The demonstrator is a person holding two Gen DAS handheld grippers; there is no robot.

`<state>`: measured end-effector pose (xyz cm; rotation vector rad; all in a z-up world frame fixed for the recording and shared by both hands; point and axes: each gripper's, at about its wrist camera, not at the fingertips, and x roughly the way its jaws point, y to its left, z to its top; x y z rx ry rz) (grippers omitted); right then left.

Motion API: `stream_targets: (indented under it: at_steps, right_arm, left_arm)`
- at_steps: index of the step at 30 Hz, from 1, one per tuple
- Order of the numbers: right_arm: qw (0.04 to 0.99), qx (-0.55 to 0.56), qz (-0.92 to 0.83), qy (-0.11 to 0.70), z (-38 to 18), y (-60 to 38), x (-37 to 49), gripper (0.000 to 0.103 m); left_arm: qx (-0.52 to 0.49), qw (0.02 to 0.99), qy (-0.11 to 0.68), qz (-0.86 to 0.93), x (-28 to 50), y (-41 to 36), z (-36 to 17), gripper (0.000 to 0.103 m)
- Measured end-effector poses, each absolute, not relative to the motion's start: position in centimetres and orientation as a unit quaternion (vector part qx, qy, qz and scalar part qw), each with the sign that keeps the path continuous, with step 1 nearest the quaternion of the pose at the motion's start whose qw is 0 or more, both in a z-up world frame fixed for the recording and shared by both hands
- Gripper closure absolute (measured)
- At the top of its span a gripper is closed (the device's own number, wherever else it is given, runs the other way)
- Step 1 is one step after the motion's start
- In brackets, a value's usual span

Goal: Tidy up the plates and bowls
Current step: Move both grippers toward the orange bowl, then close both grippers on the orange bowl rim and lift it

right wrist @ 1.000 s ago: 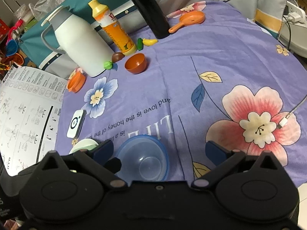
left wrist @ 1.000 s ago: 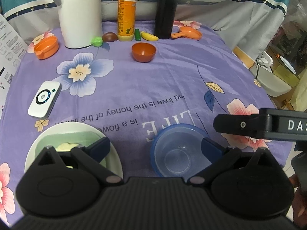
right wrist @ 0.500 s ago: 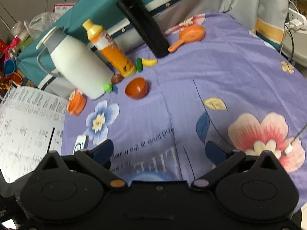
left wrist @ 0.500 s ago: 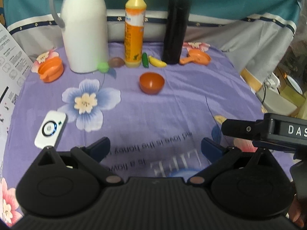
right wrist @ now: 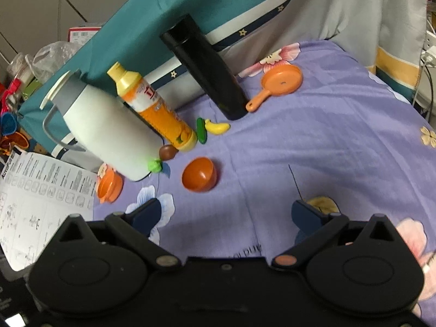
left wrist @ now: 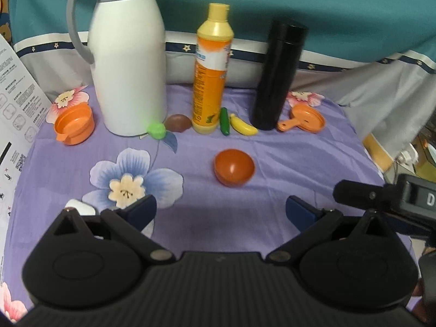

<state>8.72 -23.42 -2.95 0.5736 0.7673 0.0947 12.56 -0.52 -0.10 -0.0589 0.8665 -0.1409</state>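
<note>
A small orange-red bowl lies tilted on the purple flowered cloth, ahead of both grippers; it also shows in the right wrist view. My left gripper is open and empty, short of the bowl. My right gripper is open and empty, also short of it; its body shows at the right edge of the left wrist view. The blue bowl and the plate are out of view.
At the back stand a white jug, an orange bottle and a black flask. Small toys lie by them: an orange cup, an orange pan, a banana. A white remote lies near left.
Both grippers have pulled up and tilted toward the back of the table. The blue bowl and the plate with the green dish have dropped out of view below the grippers.
</note>
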Motion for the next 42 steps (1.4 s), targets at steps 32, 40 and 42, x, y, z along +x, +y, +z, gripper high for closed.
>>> stream_targets:
  at_steps: [32, 40, 42]
  right_arm:
    - [0.855, 0.289, 0.061, 0.427, -9.8, -19.6, 24.0, 0.048]
    - [0.848, 0.29, 0.075, 0.436, -11.3, -17.9, 24.9, 0.088]
    - [0.847, 0.292, 0.078, 0.438, -11.4, -17.7, 24.9, 0.089]
  left_arm:
    - [-0.02, 0.889, 0.458, -0.023, 23.7, -0.9, -10.1, 0.031]
    - [-0.034, 0.882, 0.466, -0.059, 24.0, -1.4, -11.0, 0.077]
    - [-0.033, 0.881, 0.467, -0.067, 24.0, -1.5, -11.1, 0.084]
